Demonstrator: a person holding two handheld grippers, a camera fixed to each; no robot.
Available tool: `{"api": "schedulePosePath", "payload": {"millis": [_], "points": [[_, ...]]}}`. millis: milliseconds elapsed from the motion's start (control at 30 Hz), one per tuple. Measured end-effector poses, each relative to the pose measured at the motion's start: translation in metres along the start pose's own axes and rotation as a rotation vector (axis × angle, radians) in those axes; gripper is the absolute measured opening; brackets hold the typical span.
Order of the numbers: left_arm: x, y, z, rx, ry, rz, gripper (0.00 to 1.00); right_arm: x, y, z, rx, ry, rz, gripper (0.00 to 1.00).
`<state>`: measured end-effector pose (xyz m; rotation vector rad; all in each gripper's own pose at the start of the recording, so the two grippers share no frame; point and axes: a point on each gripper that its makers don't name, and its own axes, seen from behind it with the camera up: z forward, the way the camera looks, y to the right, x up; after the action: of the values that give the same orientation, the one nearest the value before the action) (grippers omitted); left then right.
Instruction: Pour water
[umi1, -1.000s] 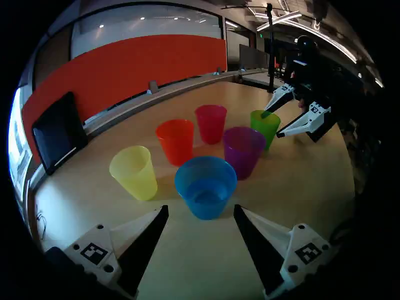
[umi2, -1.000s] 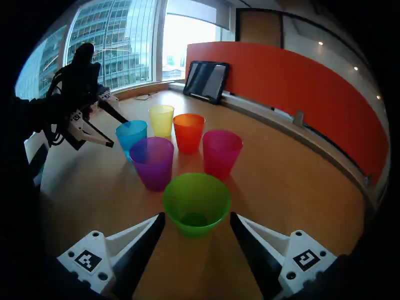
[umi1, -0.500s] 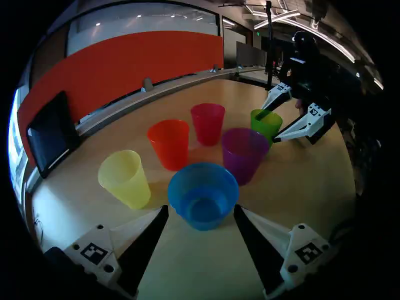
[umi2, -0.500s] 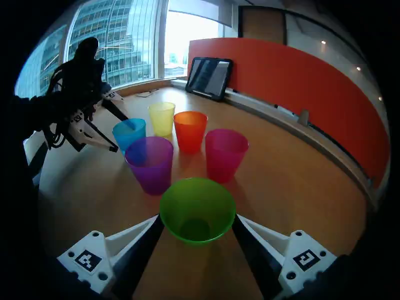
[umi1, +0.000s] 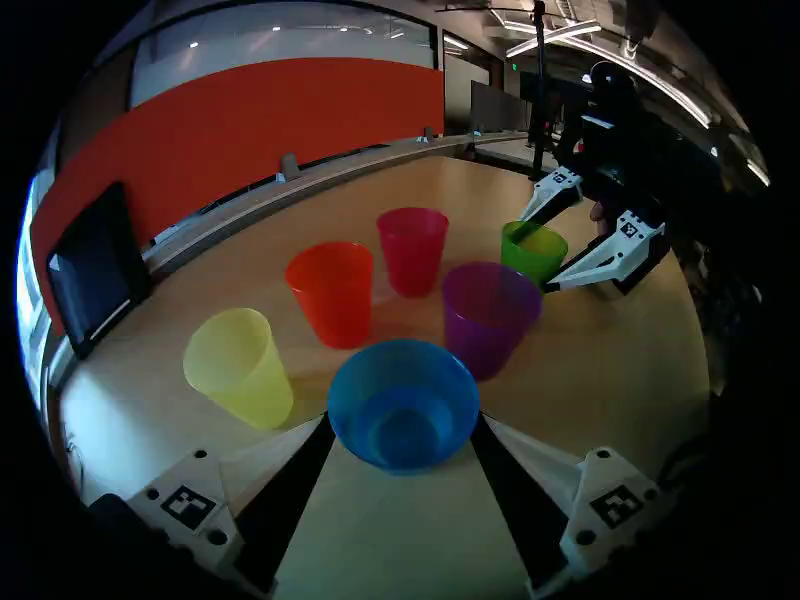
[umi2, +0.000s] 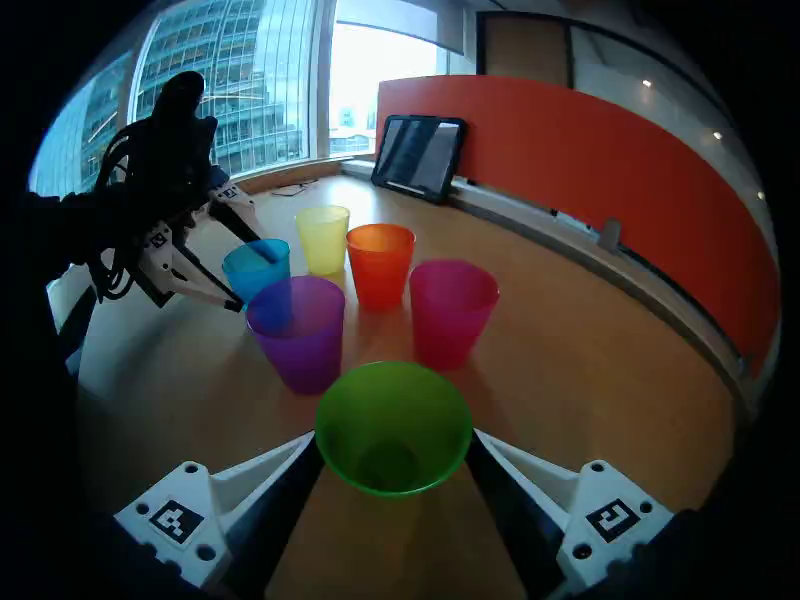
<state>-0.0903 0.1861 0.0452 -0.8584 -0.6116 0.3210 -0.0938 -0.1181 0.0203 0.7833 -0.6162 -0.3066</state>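
The wooden tabletop (umi1: 620, 350) carries a loose ring of six plastic cups, and the ring itself sits where it sat a second ago. What has changed is the two grippers' reach. The left gripper (umi1: 400, 418) has slid forward, so the blue cup (umi1: 403, 405), which stood ahead of its fingertips, now sits between its jaws at 6 o'clock in the left gripper view. The right gripper (umi2: 391, 437) has made the same advance on the green cup (umi2: 393, 428), now low at 6 o'clock in the right gripper view. Both sets of jaws are spread wide, no narrower than before, and flank the cup walls closely. I cannot tell whether they touch, and neither pair has clamped anything.

From the blue cup, the yellow cup (umi1: 235, 365) stands at 9 o'clock, the orange cup (umi1: 330, 290) at 11, the pink cup (umi1: 412, 248) at 12 and the purple cup (umi1: 490, 315) at 1, with the green cup beyond at 2 o'clock, bracketed by the far gripper.

For the pour, this looks like the end of the approach: each hand has picked its cup and both are lined up for a squeeze. The blue cup's floor looks darker, perhaps a shallow pool of water, though that is unclear. The likely next call is closing gently, since thin cups flex
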Motion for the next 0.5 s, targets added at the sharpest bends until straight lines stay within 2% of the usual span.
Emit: {"api": "schedulePosePath", "payload": {"millis": [167,367,500], "points": [[0.0002,-0.0010,0.0018,0.005,0.000,-0.003,0.95,0.0003,0.0003,0.0006,0.001,-0.001,0.000,1.00],[-0.0036,-0.0005,0.0055,-0.002,-0.016,-0.020,0.83,0.0007,0.0009,0.0002,0.000,0.000,-0.001,1.00],[-0.0038,0.0002,0.0057,-0.005,-0.016,-0.030,0.82,-0.0001,0.0018,-0.0002,0.000,0.000,-0.001,1.00]]}}
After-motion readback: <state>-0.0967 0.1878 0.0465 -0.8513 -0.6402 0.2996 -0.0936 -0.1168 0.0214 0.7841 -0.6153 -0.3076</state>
